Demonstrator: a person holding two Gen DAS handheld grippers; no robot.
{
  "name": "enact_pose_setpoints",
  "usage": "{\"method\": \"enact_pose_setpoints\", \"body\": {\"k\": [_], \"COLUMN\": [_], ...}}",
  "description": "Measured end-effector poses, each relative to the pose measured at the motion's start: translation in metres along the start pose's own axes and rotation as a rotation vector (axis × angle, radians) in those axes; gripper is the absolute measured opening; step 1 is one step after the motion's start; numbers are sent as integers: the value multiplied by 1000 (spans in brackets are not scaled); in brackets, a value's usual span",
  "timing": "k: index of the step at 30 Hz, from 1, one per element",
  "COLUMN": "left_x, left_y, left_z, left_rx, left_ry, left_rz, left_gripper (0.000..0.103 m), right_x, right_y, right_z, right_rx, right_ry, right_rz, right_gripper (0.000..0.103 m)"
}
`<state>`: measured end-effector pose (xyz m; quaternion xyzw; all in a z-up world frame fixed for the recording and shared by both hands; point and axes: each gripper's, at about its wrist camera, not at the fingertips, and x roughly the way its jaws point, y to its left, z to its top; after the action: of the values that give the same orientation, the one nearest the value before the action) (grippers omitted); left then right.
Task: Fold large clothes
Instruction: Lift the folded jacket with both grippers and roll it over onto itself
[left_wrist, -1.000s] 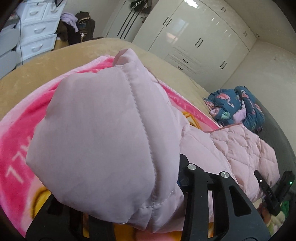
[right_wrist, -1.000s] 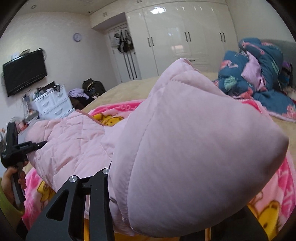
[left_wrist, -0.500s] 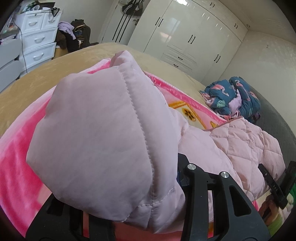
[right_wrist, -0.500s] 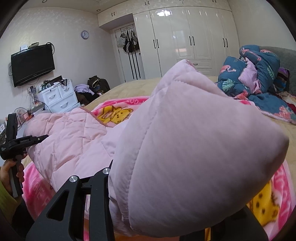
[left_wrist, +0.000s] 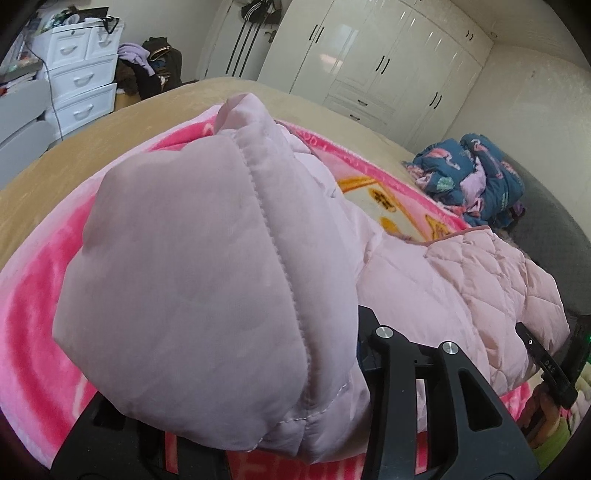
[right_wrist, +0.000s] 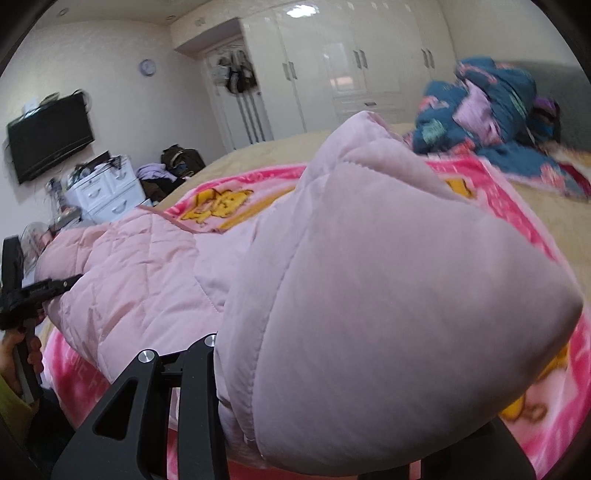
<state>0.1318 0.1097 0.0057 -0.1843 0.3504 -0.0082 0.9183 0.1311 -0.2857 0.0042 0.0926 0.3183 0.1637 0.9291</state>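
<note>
Padding thick, soft, light – pink quilted jacket (left_wrist: 207, 280) billows. Left gripper (left_wrist: 258, 413), right gripper (right_wrist: 332, 417) each pinching bulky corner; grab seams – shell looks slippery.

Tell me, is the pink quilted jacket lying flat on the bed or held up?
Held up. Both grippers clamp bunched parts of the pink quilted jacket, and its middle hangs between them above the pink blanket.

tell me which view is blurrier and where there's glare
Right wrist view: motion blur smears the blue bedding and the pink blanket edge. Left wrist view: sharper. Both: ceiling-light glare on the glossy wardrobe doors, fisheye bending at the edges.
</note>
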Motion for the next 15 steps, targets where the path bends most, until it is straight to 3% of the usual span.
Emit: {"method": "enact_pose_setpoints", "body": {"k": [9, 15], "left_x": [17, 21], "left_y": [5, 7], "left_z": [-6, -7], "left_rx": [-10, -14], "left_ry": [41, 47], "left_rz": [52, 63], "left_gripper": [37, 39], "right_x": [30, 40], "right_y": [-29, -33], "right_z": [-18, -25], "right_rx": [191, 246], "right_ry": [93, 116], "right_rz": [-13, -7], "right_gripper": [39, 46]}}
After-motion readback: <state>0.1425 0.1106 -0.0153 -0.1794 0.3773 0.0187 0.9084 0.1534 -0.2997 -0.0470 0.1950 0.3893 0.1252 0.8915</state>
